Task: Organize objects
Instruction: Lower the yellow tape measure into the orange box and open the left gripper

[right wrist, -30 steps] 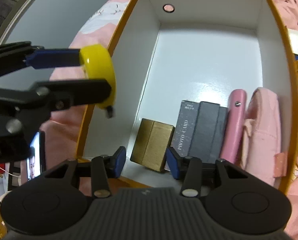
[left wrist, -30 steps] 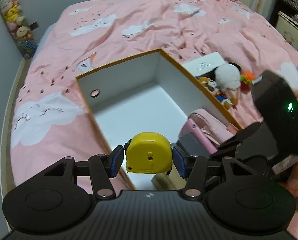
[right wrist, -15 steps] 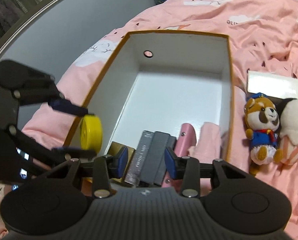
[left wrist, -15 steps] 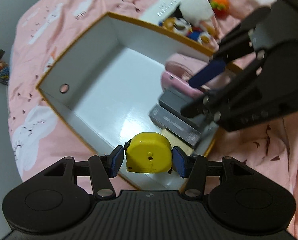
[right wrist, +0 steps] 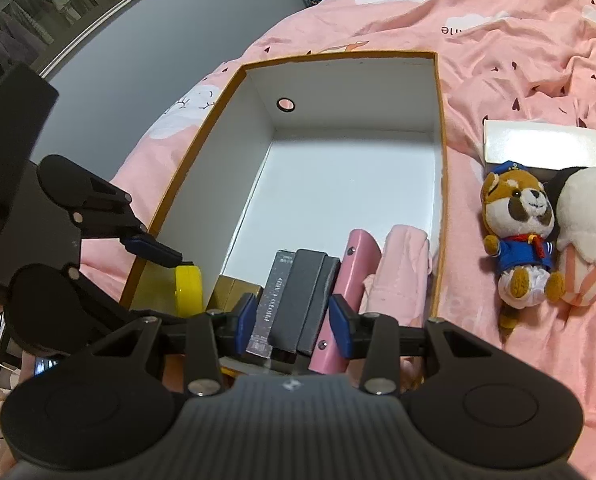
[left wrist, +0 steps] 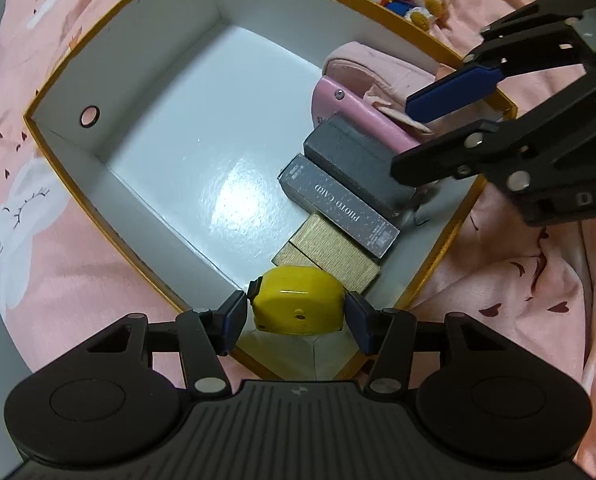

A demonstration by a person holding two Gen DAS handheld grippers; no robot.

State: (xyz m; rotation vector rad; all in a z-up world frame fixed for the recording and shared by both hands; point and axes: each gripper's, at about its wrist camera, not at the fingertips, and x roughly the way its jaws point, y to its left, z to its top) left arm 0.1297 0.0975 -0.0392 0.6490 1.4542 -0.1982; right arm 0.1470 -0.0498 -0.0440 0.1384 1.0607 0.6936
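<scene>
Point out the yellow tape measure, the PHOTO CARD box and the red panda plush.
yellow tape measure (left wrist: 298, 300): left wrist view, its curved top.
PHOTO CARD box (left wrist: 338, 204): left wrist view, its lettered face.
red panda plush (right wrist: 518, 236): right wrist view, its chest.

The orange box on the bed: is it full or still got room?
Still roomy. The box holds only one row along its near end: gold case, two grey boxes, pink items. Most of its white floor is bare.

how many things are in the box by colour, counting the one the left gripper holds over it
yellow: 1, tape measure
gold: 1, box
grey: 2, photo card box, dark box
pink: 2, case, pouch
total: 6
</scene>
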